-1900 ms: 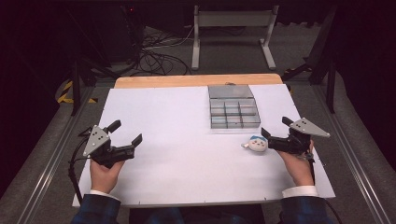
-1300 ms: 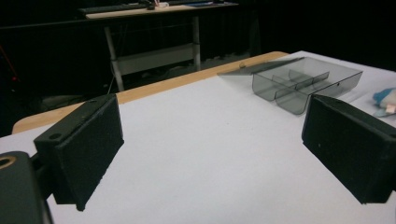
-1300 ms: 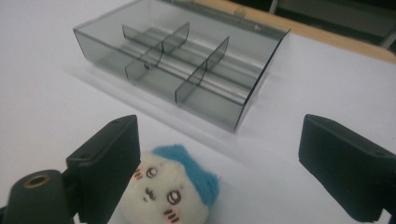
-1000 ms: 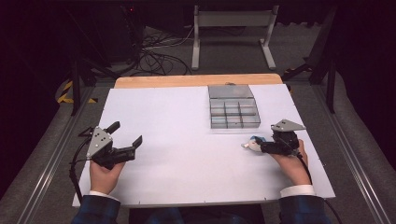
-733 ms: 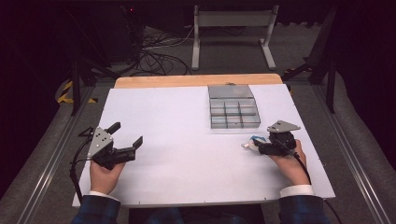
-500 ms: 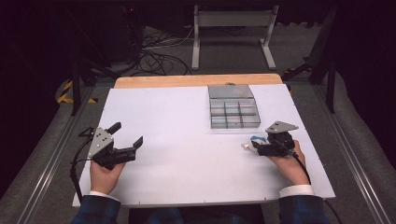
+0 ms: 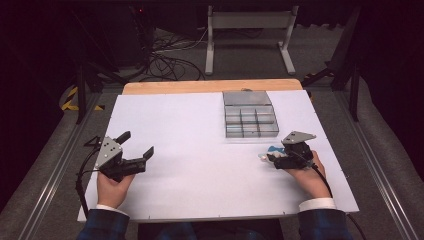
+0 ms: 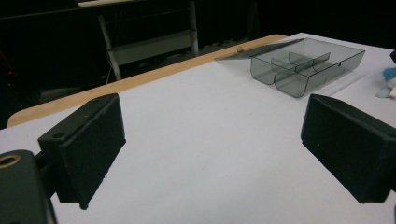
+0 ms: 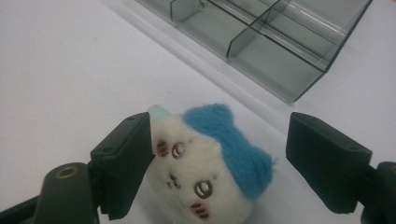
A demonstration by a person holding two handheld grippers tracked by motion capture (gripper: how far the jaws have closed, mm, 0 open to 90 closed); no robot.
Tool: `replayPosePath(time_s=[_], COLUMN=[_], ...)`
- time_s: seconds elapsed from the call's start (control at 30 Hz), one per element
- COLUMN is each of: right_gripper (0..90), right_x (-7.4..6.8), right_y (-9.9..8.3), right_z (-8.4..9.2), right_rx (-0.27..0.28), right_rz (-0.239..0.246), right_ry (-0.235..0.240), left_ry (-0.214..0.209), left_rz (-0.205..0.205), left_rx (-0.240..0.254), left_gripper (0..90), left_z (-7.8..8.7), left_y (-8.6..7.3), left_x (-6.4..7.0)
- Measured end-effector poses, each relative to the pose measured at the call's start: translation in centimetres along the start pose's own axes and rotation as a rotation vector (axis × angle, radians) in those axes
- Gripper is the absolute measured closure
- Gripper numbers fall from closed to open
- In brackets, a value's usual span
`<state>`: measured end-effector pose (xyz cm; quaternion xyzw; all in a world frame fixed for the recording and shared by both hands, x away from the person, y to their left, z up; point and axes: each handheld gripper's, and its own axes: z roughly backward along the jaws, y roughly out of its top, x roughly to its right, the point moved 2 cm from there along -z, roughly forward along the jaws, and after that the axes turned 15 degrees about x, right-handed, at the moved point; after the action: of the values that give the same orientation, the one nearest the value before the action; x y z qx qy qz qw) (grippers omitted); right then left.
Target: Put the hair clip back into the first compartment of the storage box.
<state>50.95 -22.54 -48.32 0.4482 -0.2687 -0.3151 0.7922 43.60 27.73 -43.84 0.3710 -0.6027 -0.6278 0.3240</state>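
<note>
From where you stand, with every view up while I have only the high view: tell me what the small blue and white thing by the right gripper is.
Observer: A plush toy with a white face and blue top, lying on the table.
Operator: Report how the right gripper's jaws stand around it.
Observer: The right gripper is open; one jaw touches the toy's side, the other stands clear of it.
Operator: Confirm the nearest tray compartment is free.
Observer: The compartment tray looks empty in the compartments seen just beyond the toy.
</note>
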Motion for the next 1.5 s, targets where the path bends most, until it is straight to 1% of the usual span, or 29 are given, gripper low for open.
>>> replayPosePath(time_s=[0.07,0.2,0.37,0.43,0.47,0.57,0.6,0.63,0.67,0.7,0.83,0.9,0.97,1.03,1.07,1.13,1.17,1.33,1.37,1.5], right_gripper=[24.0,24.8,25.3,26.1,26.6,32.9,36.6,36.6,39.6,41.4,44.0,45.7,46.6,47.0,47.6,47.8,48.0,48.0,48.0,48.0], right_x=[-0.1,-0.4,-0.5,-0.5,-0.5,-0.5,-0.5,-0.5,-0.5,-0.4,-0.5,-0.5,-0.6,-0.6,-0.6,-0.7,-0.9,-1.3,-1.4,-1.6], right_y=[-0.1,-0.3,-0.4,-0.6,-0.6,-0.7,-0.6,-0.6,-0.5,-0.4,-0.4,-0.4,-0.2,-0.1,0.1,0.3,0.5,1.1,1.3,1.9], right_z=[-0.1,-0.5,-0.7,-0.8,-0.8,-0.9,-0.8,-0.8,-0.7,-0.5,-0.5,-0.5,-0.4,-0.3,-0.1,-0.1,0.0,0.1,0.1,0.1], right_rx=[-0.009,-0.049,-0.061,-0.076,-0.082,-0.090,-0.084,-0.084,-0.079,-0.068,-0.064,-0.057,-0.040,-0.031,-0.016,-0.009,0.006,0.045,0.057,0.105], right_rz=[0.001,0.018,0.023,0.033,0.030,0.050,0.053,0.053,0.057,0.052,0.062,0.054,0.053,0.059,0.067,0.068,0.069,0.068,0.062,0.036], right_ry=[0.014,0.044,0.036,0.032,0.033,0.025,0.020,0.020,0.018,0.024,0.023,0.028,0.026,0.020,0.011,0.008,0.004,0.000,-0.007,-0.022], left_ry=[-0.001,-0.002,-0.002,-0.004,-0.003,-0.004,-0.004,-0.004,-0.005,-0.005,-0.008,-0.009,-0.008,-0.009,-0.008,-0.009,-0.009,-0.011,-0.012,-0.015], left_rz=[0.003,0.005,0.005,0.002,-0.001,0.004,0.003,0.005,0.005,0.005,0.007,0.003,0.005,0.008,0.007,0.006,0.006,0.012,0.006,0.007], left_rx=[-0.002,-0.001,-0.002,-0.006,-0.006,-0.006,-0.006,-0.005,-0.007,-0.005,-0.007,-0.011,-0.009,-0.005,-0.006,-0.008,-0.009,-0.010,-0.009,-0.011], left_gripper=[6.9,6.9,6.9,7.0,7.0,7.0,7.0,7.0,7.0,7.0,7.2,7.2,7.2,7.3,7.3,7.3,7.3,7.3,7.3,7.3], left_z=[0.0,0.0,0.0,0.0,-0.1,-0.1,-0.1,-0.1,-0.1,-0.1,-0.2,-0.3,-0.2,-0.2,-0.2,-0.2,-0.2,-0.3,-0.3,-0.4], left_y=[0.0,0.0,0.0,-0.1,-0.1,-0.1,-0.1,-0.1,-0.1,-0.1,-0.1,-0.2,-0.1,-0.1,-0.1,-0.1,-0.1,-0.2,-0.2,-0.2], left_x=[0.0,0.0,0.0,0.0,0.0,0.0,0.0,0.0,0.0,0.0,0.0,0.0,0.0,0.0,0.0,0.0,0.1,0.1,0.1,0.1])
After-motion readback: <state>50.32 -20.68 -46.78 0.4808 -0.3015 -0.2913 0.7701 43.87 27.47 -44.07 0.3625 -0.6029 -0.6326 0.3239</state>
